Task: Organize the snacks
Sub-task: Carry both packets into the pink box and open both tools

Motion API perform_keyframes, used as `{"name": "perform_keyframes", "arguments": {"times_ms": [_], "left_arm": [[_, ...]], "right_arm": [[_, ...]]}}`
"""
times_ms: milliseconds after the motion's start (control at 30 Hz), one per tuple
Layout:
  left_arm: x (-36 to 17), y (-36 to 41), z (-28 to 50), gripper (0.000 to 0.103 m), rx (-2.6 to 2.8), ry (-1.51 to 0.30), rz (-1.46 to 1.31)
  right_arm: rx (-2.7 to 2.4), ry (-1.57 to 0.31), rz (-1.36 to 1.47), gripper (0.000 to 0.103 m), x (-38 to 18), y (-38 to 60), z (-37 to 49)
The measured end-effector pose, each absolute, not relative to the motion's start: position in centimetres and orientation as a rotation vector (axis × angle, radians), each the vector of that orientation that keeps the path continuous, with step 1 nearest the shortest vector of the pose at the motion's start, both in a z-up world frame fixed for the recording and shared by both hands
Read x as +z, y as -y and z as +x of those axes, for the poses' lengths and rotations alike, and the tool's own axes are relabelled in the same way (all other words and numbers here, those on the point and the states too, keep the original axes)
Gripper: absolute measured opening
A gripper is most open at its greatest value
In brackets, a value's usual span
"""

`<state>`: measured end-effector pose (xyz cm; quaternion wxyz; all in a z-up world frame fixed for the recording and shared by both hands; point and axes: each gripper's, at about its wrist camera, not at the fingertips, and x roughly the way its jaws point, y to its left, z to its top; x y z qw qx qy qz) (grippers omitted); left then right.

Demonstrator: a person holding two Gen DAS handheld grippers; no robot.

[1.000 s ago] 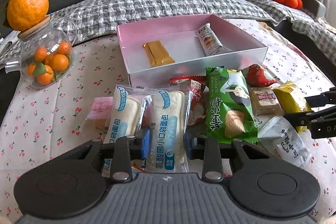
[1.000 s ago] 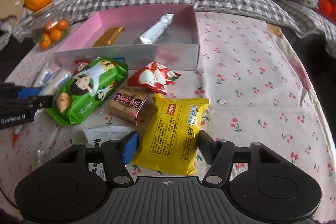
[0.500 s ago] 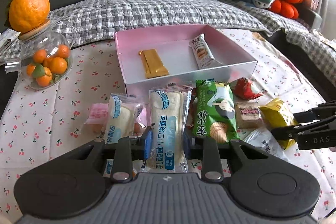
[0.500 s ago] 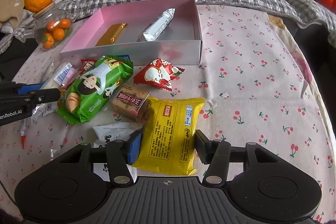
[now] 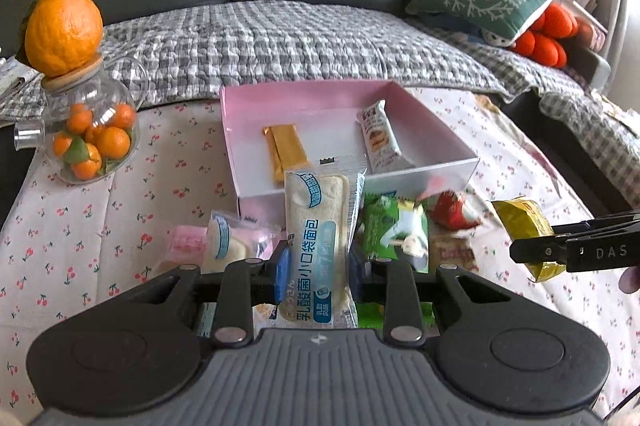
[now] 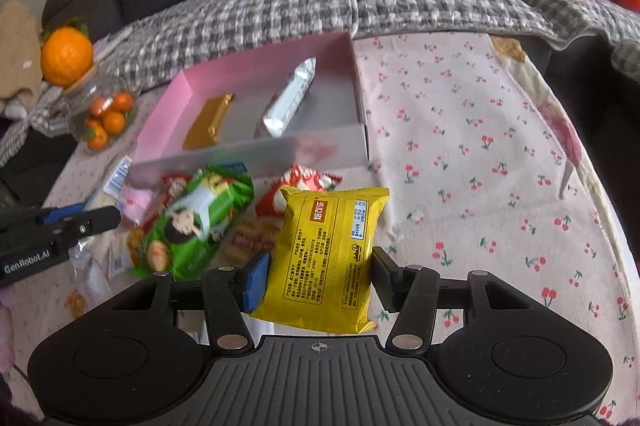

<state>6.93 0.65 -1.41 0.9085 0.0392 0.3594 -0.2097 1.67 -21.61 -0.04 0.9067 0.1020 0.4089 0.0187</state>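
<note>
— Both claws are loaded, right? What is each one holding?

— Left gripper (image 5: 318, 268) is clenched on the white bread packet (image 5: 319, 226), pads pressing its lower half. Right gripper (image 6: 318, 280) grasps the yellow snack pack (image 6: 326, 254) across its width, a pad at each side.

— Where do those two packs sit in the pictures?

— Bread packet: centre of the left wrist view, its top edge overlapping the near wall of the pink box (image 5: 440, 168). Yellow pack: lower centre of the right wrist view, below the box's right corner.

— Which step would you call this?

— I'd judge the pick is done and the carry to the box is in hand; both packs look lifted clear of the pile.

— And the next move?

— Bring each pack forward over the near wall and release it onto bare floor. The gold bar (image 5: 286, 150) lies left of centre and the silver-wrapped bar (image 5: 378, 136) right of centre, so the gap between them, or the right end, would suit.

— How do the packs point?

— The bread packet's long axis runs up the frame, away from the camera, crimped end toward the box, leaning slightly right. The yellow pack's long axis also runs up the frame, top leaning slightly right, printed back facing the camera.

— Anything still left outside?

— Yes: the green bag (image 6: 192, 222), the red wrapper (image 5: 454, 212) and another bread packet (image 5: 224, 246) remain on the cherry-print cloth (image 6: 460, 146) below the box.
</note>
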Motion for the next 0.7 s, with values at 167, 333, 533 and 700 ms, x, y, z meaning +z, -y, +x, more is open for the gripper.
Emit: {"name": "perform_keyframes", "arguments": {"times_ms": [167,333,533,700], "left_arm": [[-0.8,-0.3,7.5,0.026,-0.430,-0.729,0.056],[-0.2,0.4,8.2,0.026,-0.422,-0.717,0.036],[0.1,1.4,9.3,0.026,-0.411,-0.713,0.010],[0.1,2.0,10.5,0.026,-0.379,-0.734,-0.026]], "right_arm": [[0.033,-0.811,0.237,0.053,1.1,21.6,2.6],[0.017,-0.789,0.273,0.053,1.8,21.8,4.0],[0.013,-0.769,0.306,0.053,2.6,21.7,5.9],[0.022,-0.763,0.310,0.053,2.8,21.4,7.8]]}}
